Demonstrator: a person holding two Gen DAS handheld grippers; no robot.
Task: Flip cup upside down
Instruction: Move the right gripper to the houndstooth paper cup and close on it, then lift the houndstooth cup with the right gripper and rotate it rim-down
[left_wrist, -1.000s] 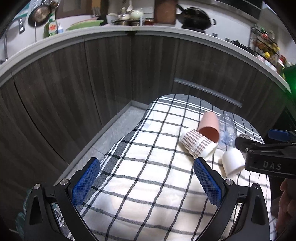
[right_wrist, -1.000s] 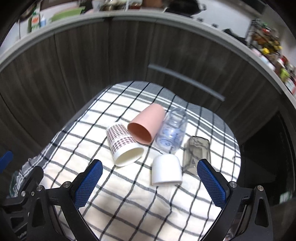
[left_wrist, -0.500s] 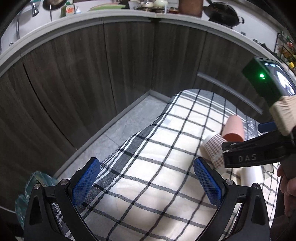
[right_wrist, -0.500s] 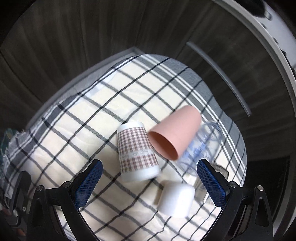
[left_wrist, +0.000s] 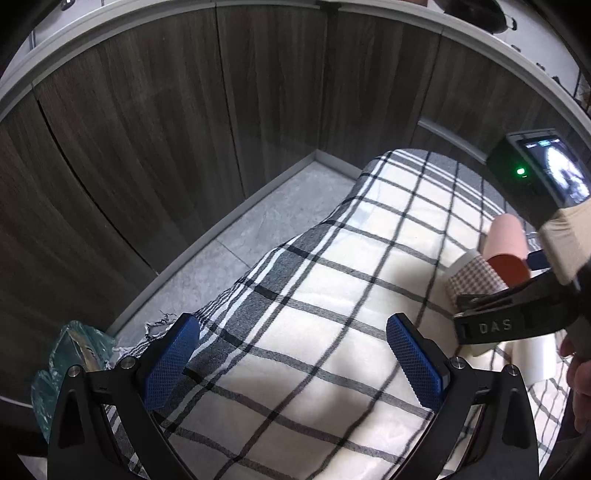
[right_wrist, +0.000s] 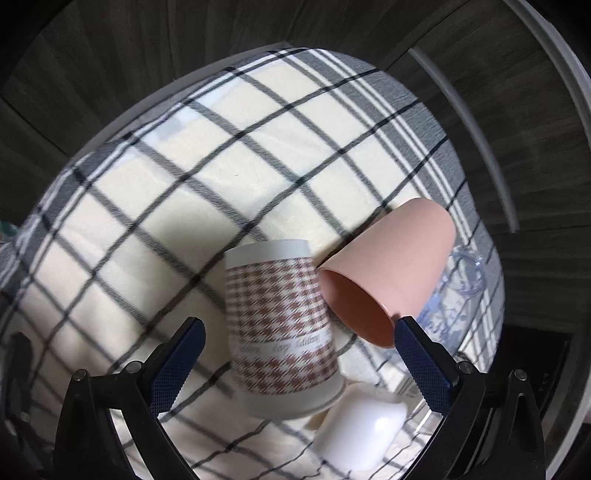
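- The right gripper (right_wrist: 299, 341) stands wide, its two blue pads either side of the check cup (right_wrist: 282, 325), touching neither side — nothing is held.
- The check cup lies on its side on the cloth (right_wrist: 177, 206), base far, mouth near, between the pads.
- The left gripper (left_wrist: 293, 354) is also wide, its two blue pads over bare cloth (left_wrist: 332, 295), holding nothing.
- In the left wrist view the right gripper (left_wrist: 517, 314) shows at the far right as a black arm marked DAS, set over the check cup (left_wrist: 474, 275); a lit screen (left_wrist: 554, 170) with a green light sits above it.
- Cups counted in the right wrist view: four. One check, one pink, one clear, one white.
- The pink cup (right_wrist: 391, 266) lies on its side just right of the check cup, mouth toward the near left, its rim touching or almost touching the check cup — I cannot tell which.
- The clear cup (right_wrist: 458, 284) lies right of the pink one, partly hidden behind it.
- The white cup (right_wrist: 362, 435) is nearest, just below the check cup's mouth; which way it stands I cannot tell.
- In the left wrist view, the pink cup (left_wrist: 504, 243) shows just beyond the check one.
- Dark wood cabinets (left_wrist: 184, 129) ring the far side, with grey floor (left_wrist: 258, 229) left of the cloth.
- One green bag (left_wrist: 70, 362) sits at the near left.
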